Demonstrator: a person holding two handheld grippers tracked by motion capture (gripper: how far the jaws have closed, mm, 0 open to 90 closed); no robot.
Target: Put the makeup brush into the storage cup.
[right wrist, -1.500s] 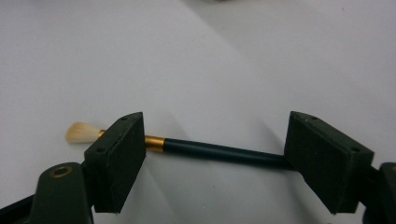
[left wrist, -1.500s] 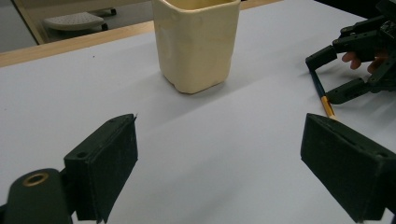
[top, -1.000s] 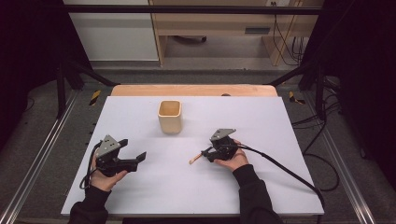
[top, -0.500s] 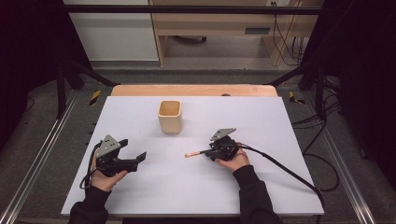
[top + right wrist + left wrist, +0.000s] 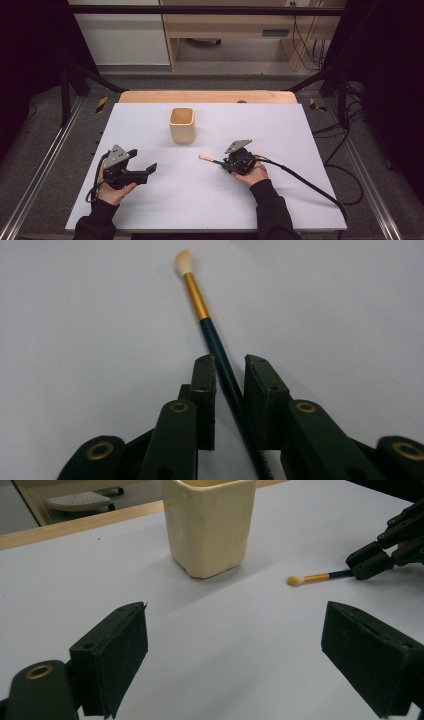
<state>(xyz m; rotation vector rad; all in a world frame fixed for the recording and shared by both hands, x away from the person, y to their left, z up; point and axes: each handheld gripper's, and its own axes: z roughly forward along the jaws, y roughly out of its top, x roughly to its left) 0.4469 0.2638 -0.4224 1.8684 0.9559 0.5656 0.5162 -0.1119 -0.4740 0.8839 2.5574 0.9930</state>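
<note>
Right claw (image 5: pixel 223 162) has the paintbrush (image 5: pixel 216 342) by its dark handle. In the right gripper view the handle runs between the two jaws, which sit close on either side of it; looks clamped, though a thin gap shows on one side, so grip may be light. The brush tip (image 5: pixel 202 157) points left, toward the table (image 5: pixel 300 130) centre, lying low over or on the white surface; can't tell which.

Left claw (image 5: pixel 142 171) is spread wide, holding nothing, resting near the table's left front. In the left gripper view it looks across at the cream cup (image 5: pixel 209 524) and the brush head (image 5: pixel 295 580).

Cup stands upright behind the table's middle, empty as far as the high view shows, well apart from the brush.

My read on status: pick-up done or nearly done. Left to do: lift the brush, carry it to the cup, drop it in, probably handle first. Left claw idle, may be there to steady the cup.
</note>
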